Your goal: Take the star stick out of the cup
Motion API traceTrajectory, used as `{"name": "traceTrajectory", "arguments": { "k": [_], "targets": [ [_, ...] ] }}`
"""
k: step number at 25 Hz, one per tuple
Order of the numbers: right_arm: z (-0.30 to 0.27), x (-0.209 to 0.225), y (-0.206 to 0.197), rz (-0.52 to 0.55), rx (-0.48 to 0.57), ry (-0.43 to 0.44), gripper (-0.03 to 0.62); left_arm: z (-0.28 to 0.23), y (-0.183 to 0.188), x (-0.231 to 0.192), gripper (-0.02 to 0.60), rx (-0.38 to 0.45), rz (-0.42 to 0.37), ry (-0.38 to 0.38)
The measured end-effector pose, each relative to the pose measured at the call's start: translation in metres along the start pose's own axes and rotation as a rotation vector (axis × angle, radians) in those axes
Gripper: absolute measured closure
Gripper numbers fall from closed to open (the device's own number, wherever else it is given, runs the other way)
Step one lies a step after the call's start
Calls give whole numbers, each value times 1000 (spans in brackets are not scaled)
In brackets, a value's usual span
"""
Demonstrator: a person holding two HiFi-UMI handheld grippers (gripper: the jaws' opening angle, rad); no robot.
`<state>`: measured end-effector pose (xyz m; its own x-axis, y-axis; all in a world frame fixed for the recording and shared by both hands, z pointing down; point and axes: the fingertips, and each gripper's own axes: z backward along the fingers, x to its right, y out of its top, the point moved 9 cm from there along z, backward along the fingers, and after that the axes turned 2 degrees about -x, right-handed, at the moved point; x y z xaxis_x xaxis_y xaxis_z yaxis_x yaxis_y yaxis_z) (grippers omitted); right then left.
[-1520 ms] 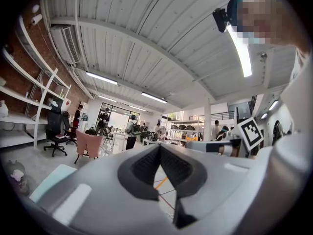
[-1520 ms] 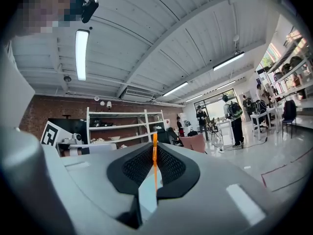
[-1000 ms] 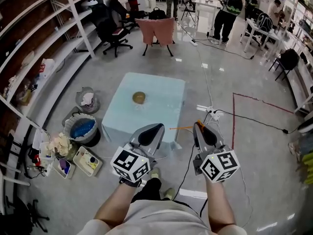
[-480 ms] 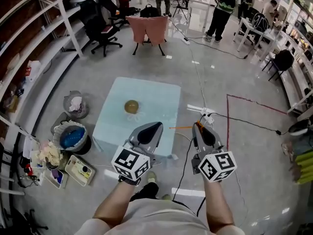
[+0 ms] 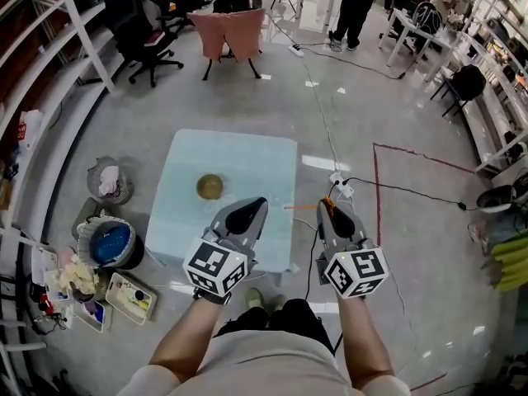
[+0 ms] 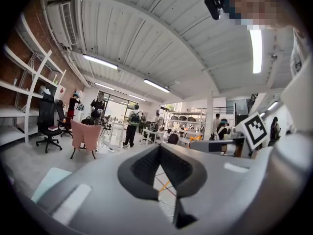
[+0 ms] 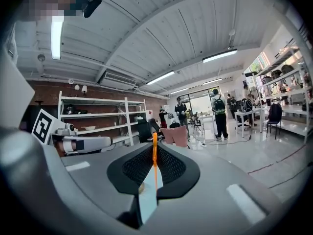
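A brownish cup (image 5: 209,186) stands alone on the pale blue table (image 5: 247,159). My right gripper (image 5: 328,205) hangs off the table's right edge, shut on a thin orange stick (image 5: 301,207) that pokes leftward over that edge. In the right gripper view the stick (image 7: 154,160) runs upright between the shut jaws. Its star end cannot be made out. Over the table's near right corner, my left gripper (image 5: 256,203) is shut with nothing in it. Through its jaw gap a bit of the orange stick (image 6: 166,185) shows.
A blue-lined bin (image 5: 110,246) and a wire basket (image 5: 106,180) stand left of the table, with clutter beside them. A power strip and cables (image 5: 340,188) lie on the floor to the right, by a red tape line (image 5: 375,188). A pink-draped chair (image 5: 231,33) stands beyond.
The head view has drifted, so the table and cup sit lower and further left in the picture. Both grippers keep their pose, and the stick stays in the right one.
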<state>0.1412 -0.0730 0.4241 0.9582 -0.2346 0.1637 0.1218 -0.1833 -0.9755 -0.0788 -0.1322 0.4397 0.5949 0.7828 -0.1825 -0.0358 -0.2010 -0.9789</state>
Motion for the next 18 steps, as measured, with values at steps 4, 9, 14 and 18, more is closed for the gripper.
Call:
{"name": "traceTrajectory", "arguments": {
  "k": [4, 9, 14, 18],
  "targets": [
    [-28, 15, -6, 6, -39, 11, 563, -20, -8, -13, 577, -27, 23, 3],
    [-75, 35, -26, 14, -103, 64, 563, -42, -17, -32, 577, -51, 43, 46],
    [-125, 52, -53, 33, -195, 145, 562, -67, -26, -55, 577, -70, 78, 113],
    [-158, 67, -78, 29, -281, 195, 562, -85, -40, -69, 577, -103, 118, 157]
  ]
}}
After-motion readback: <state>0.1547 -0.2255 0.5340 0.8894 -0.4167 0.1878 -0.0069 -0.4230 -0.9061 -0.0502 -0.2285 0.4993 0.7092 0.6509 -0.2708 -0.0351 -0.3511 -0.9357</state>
